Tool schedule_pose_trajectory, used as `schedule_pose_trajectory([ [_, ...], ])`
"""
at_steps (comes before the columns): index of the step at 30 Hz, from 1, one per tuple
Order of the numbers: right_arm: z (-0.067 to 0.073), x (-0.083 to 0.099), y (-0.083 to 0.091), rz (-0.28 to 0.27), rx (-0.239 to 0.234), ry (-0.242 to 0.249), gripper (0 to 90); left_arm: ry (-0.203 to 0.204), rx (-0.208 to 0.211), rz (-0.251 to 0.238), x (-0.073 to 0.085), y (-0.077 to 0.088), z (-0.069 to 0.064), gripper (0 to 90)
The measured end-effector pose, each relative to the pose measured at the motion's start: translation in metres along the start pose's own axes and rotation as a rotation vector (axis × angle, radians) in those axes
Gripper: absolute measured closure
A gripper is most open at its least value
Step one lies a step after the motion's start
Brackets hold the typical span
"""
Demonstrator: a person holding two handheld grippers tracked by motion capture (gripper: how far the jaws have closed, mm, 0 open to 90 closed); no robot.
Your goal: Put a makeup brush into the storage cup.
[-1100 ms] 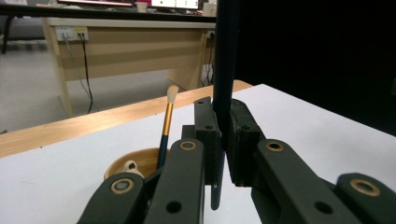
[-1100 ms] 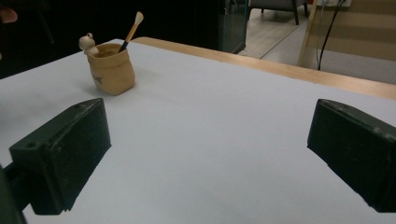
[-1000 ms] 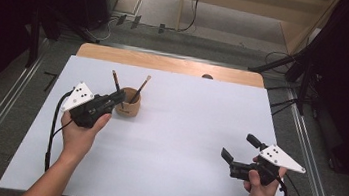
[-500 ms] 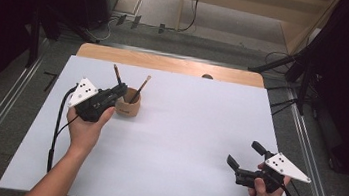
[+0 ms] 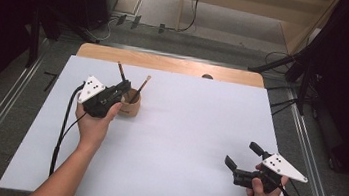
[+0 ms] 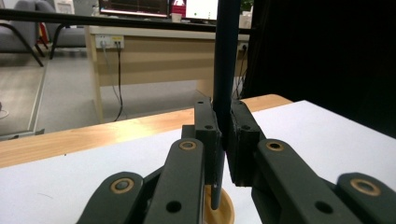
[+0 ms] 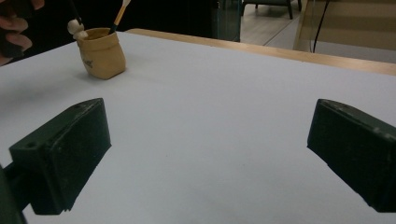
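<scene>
A person holds a gripper in each hand over a white table (image 5: 172, 143). At the far left, the left gripper (image 5: 122, 87) is clamped on a dark brush (image 6: 226, 70), which stands upright between its jaws, the lower end just over the mouth of a small tan pot (image 5: 129, 106). A second brush with a light wooden handle (image 5: 139, 88) leans in the pot. At the near right, well apart from the pot, the right gripper (image 5: 242, 155) rests with its jaws spread wide, nothing between them.
</scene>
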State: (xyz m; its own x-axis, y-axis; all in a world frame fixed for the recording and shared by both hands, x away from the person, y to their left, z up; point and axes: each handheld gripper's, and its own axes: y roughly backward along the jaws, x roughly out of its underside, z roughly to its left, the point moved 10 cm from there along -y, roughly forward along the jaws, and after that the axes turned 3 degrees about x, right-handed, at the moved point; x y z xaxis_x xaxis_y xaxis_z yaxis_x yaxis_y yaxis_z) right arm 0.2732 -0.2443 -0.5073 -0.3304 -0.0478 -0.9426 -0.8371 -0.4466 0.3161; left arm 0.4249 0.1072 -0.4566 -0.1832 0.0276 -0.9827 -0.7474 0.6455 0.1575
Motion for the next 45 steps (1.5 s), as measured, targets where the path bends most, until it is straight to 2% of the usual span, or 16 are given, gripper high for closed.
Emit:
schedule_pose_trajectory([
  [3, 0.000, 0.000, 0.000, -0.001, -0.001, 0.001, 0.0, -0.007, -0.017, 0.015, 0.005, -0.004, 0.000, 85.1],
  [13, 0.000, 0.000, 0.000, -0.002, -0.003, -0.007, 0.0, 0.007, -0.073, 0.070, 0.023, -0.011, 0.005, 85.0],
  [16, 0.000, 0.000, 0.000, 0.000, -0.003, -0.009, 0.0, -0.007, -0.090, 0.083, 0.026, -0.012, 0.006, 84.8],
  [24, -0.001, 0.000, 0.000, 0.000, 0.001, -0.016, 0.0, -0.011, -0.086, 0.094, 0.030, -0.014, 0.004, 83.6],
  [30, -0.002, 0.000, 0.000, -0.001, 0.002, -0.016, 0.0, -0.003, -0.083, 0.092, 0.029, -0.014, 0.002, 75.6],
  [33, -0.002, -0.001, 0.001, -0.002, 0.001, -0.019, 0.0, -0.004, -0.079, 0.092, 0.028, -0.012, 0.001, 66.4],
  [36, -0.003, 0.000, 0.001, -0.002, 0.000, -0.023, 0.0, 0.010, -0.053, 0.084, 0.025, -0.009, -0.002, 51.5],
  [41, -0.004, 0.000, 0.001, -0.003, 0.002, -0.020, 0.0, 0.040, -0.031, 0.068, 0.017, -0.003, -0.007, 11.3],
  [43, -0.005, 0.000, 0.001, -0.003, 0.003, -0.016, 0.0, 0.050, 0.005, 0.062, 0.014, 0.000, -0.009, 1.4],
  [45, -0.005, 0.000, 0.001, -0.001, 0.004, -0.018, 0.0, 0.049, 0.029, 0.057, 0.012, 0.004, -0.011, 0.0],
])
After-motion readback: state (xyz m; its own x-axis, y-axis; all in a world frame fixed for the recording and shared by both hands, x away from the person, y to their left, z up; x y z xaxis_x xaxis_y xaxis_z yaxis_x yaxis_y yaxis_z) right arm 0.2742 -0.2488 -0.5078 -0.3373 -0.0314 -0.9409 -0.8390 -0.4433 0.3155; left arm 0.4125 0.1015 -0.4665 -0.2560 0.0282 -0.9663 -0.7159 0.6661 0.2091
